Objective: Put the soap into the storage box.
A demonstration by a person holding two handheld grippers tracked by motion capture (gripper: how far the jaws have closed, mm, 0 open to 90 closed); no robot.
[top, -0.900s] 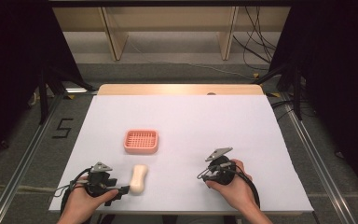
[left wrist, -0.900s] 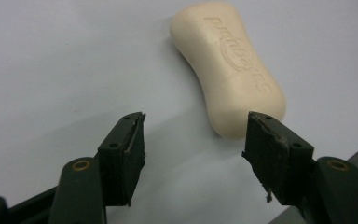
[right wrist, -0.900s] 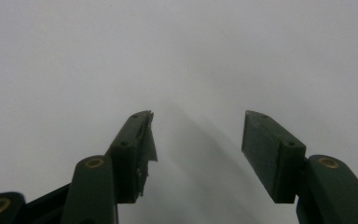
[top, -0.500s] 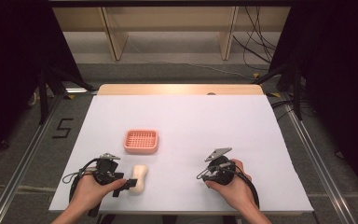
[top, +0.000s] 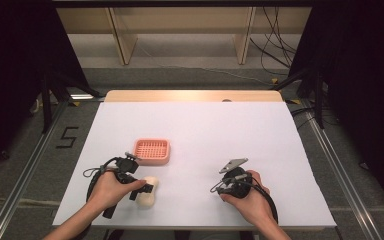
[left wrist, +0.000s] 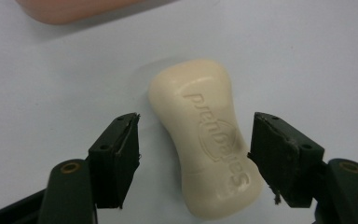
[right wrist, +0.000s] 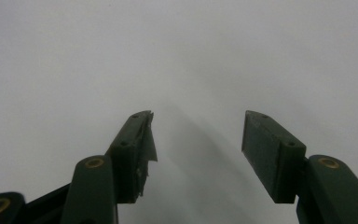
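Note:
A cream bar of soap with embossed lettering lies flat on the white table, near the front left. In the left gripper view the soap sits between the two black jaws with a gap on each side. My left gripper is open around it and is not squeezing it. My right gripper rests at the front right, held low over bare table. In the right gripper view the right gripper stands open with nothing between its jaws.
A pink slotted soap dish sits just beyond the soap, and its edge shows at the top of the left gripper view. The white table top stretches back to a wooden strip. Shelving and cables lie beyond.
My left gripper has moved forward and to the right, bringing its open jaws around the soap. The soap and the right gripper have stayed put.

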